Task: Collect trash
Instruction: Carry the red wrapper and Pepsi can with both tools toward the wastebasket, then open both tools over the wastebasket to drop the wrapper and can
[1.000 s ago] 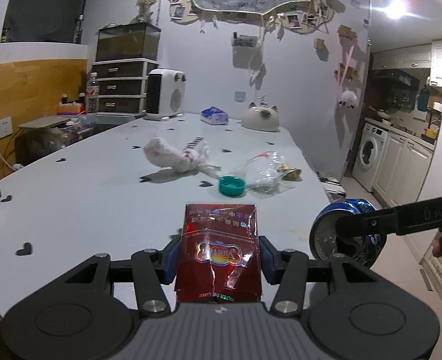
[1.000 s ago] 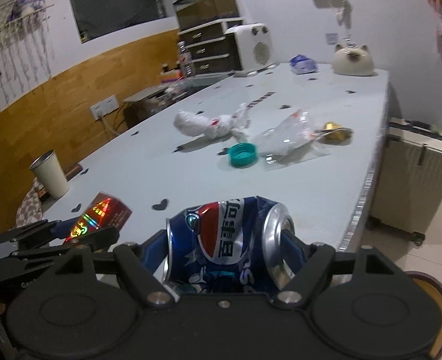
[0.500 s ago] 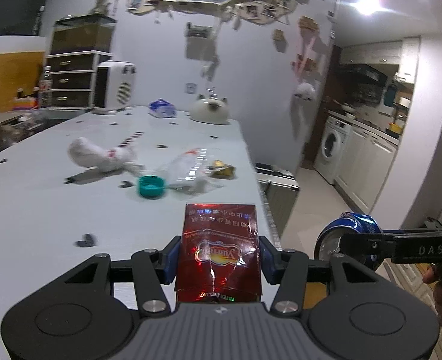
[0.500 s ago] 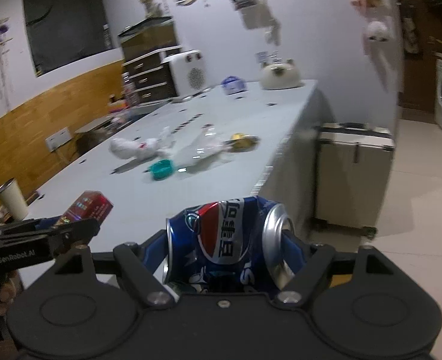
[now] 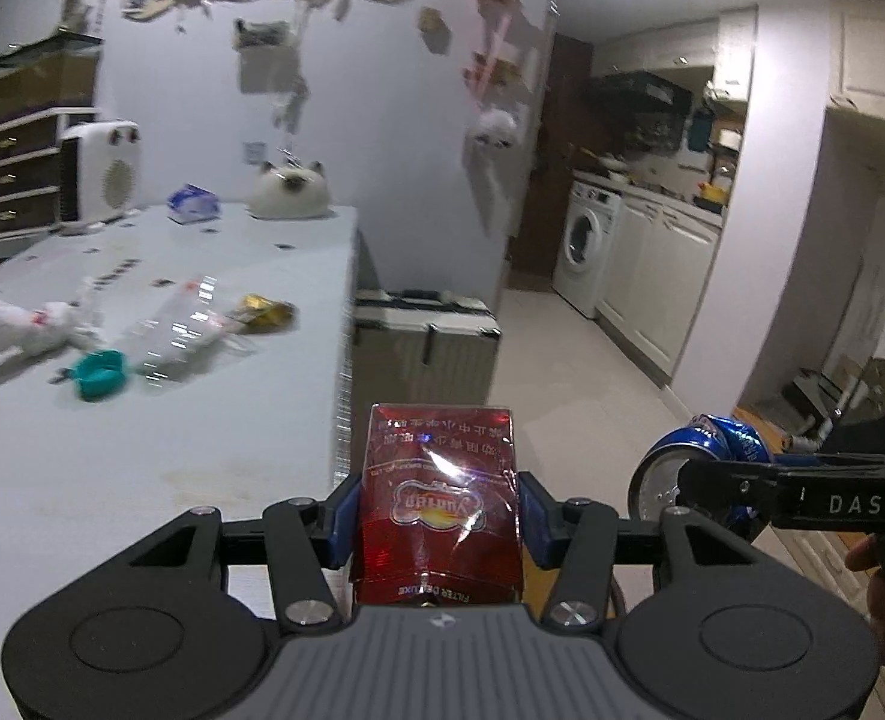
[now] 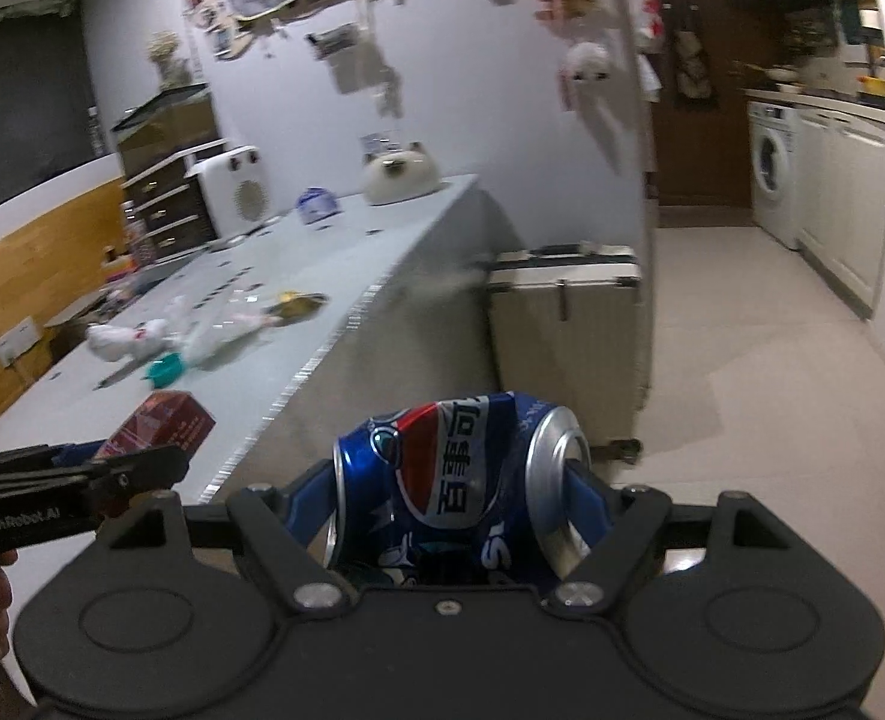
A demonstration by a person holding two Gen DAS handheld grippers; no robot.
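My left gripper (image 5: 437,507) is shut on a crumpled red cigarette pack (image 5: 439,495), held past the table's right edge; the pack (image 6: 157,423) also shows at the left of the right wrist view. A dented blue Pepsi can (image 6: 463,480) lies sideways between the blue pads of my right gripper (image 6: 460,495), which is shut on it. The can (image 5: 703,471) appears to the right in the left wrist view. On the table (image 5: 214,420) lie a white crumpled bag (image 5: 25,321), a teal lid (image 5: 100,373), a clear crushed bottle (image 5: 181,330) and a gold wrapper (image 5: 265,312).
A pale hard-shell suitcase (image 6: 565,324) stands on the floor against the table's end. Beyond it the tiled floor (image 6: 760,360) runs to a washing machine (image 6: 772,168) and white cabinets. A heater (image 5: 97,171), drawers and a cat-shaped ornament (image 5: 289,195) sit at the table's far end.
Both grippers have swung right, off the table toward the floor and kitchen side, keeping their loads. The table trash has slid to the left of both views.
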